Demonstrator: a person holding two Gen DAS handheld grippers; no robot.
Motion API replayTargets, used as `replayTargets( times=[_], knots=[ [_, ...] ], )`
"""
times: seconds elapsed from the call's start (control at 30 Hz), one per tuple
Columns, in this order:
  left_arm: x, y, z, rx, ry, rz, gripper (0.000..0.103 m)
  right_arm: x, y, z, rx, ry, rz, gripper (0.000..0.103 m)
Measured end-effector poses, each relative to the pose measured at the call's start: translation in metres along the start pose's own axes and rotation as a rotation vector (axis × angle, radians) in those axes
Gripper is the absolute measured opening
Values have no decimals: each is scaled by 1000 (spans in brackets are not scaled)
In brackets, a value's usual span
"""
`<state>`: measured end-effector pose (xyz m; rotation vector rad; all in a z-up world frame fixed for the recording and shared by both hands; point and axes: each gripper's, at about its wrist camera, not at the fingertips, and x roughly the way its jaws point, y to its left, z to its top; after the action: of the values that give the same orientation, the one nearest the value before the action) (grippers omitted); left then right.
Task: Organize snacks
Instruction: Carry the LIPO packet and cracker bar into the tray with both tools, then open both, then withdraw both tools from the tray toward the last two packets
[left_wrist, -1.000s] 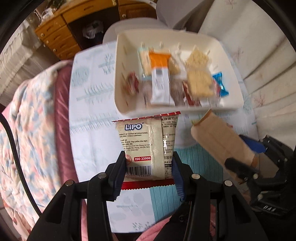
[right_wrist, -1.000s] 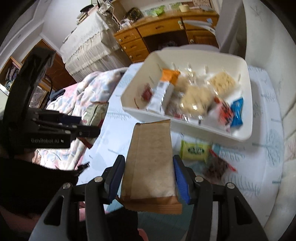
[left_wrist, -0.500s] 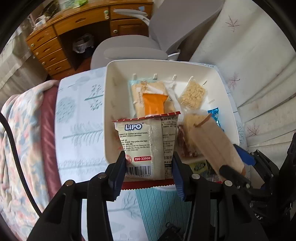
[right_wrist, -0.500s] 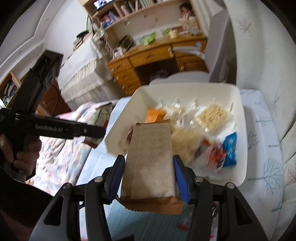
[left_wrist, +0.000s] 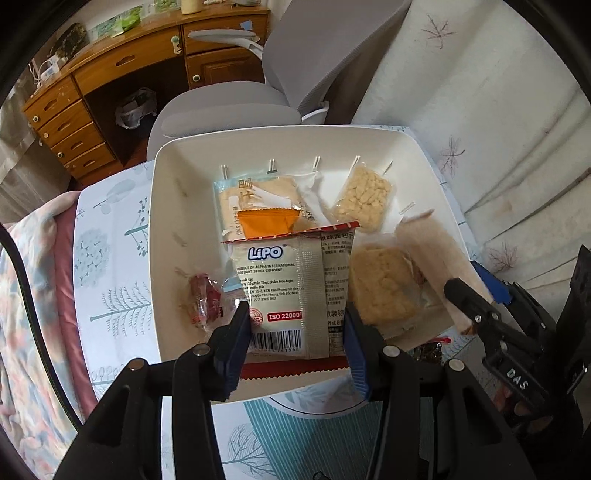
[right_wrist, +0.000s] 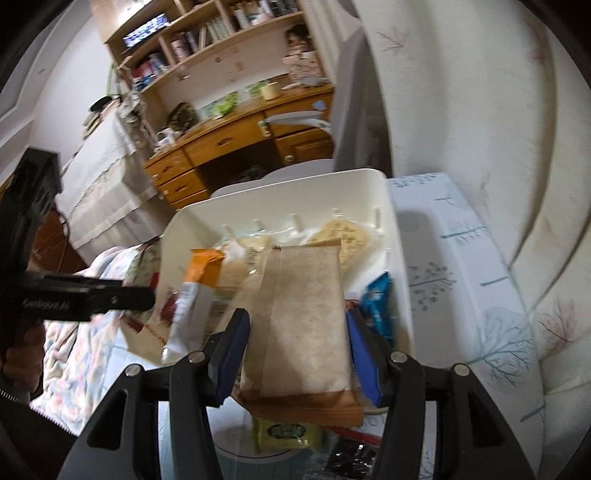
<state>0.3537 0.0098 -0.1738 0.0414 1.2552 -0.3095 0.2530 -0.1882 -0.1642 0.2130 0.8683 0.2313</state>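
A: What's around us?

B: White bin (left_wrist: 162, 229) on the tree-print cloth (left_wrist: 110, 266), grey chair (left_wrist: 236, 110) just behind it, wooden desk (left_wrist: 122, 74) further back. Bin already has an orange packet (left_wrist: 267, 222), a puffed-rice pack (left_wrist: 364, 195), a red candy (left_wrist: 201, 302) & a blue wrapper (right_wrist: 380, 306). A green packet (right_wrist: 288, 432) lies on the cloth outside the near wall.

A: Anything in the way?

B: Both our grippers crowd over the same bin, side by side. Packs inside lie overlapped, little bare floor except the left part.

A: Pose?

B: Left gripper (left_wrist: 297, 332) points steeply down over the near wall. Right gripper (right_wrist: 297, 343) is tilted down less, coming in from the near right corner.

A: Fingers?

B: Left: LiPO pack (left_wrist: 291, 288) sits upright between the blue pads, jaws have just been opening a bit; pads look at its edges, can't tell if they still press. Right: narrowly parted, pads against both edges of the brown paper pack (right_wrist: 306, 325), gripped, its top end over the bin's contents.
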Motion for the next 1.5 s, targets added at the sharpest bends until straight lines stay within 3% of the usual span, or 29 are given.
replayTargets(
  times=[0.07, 0.27, 0.57, 0.8, 1.23, 1.5],
  knots=[
    [-3, -1, 0, 1, -10, 4, 68, 2, -4, 3, 44, 31, -13, 61],
    [-27, 1, -8, -13, -33, 9, 81, -14, 1, 5, 80, 16, -10, 76],
    [-68, 4, -47, -17, -73, -2, 87, -64, 21, -3, 75, -42, -33, 82],
    [-81, 6, -77, -13, -54, -42, 88, -94, 33, -26, 100, -49, -75, 83],
    [-53, -23, -118, 81, 22, -114, 88, -110, 19, -81, 187, 3, -177, 83],
    [-21, -53, -120, 152, 29, -97, 88, -97, -2, -104, 179, 79, -227, 83]
  ],
)
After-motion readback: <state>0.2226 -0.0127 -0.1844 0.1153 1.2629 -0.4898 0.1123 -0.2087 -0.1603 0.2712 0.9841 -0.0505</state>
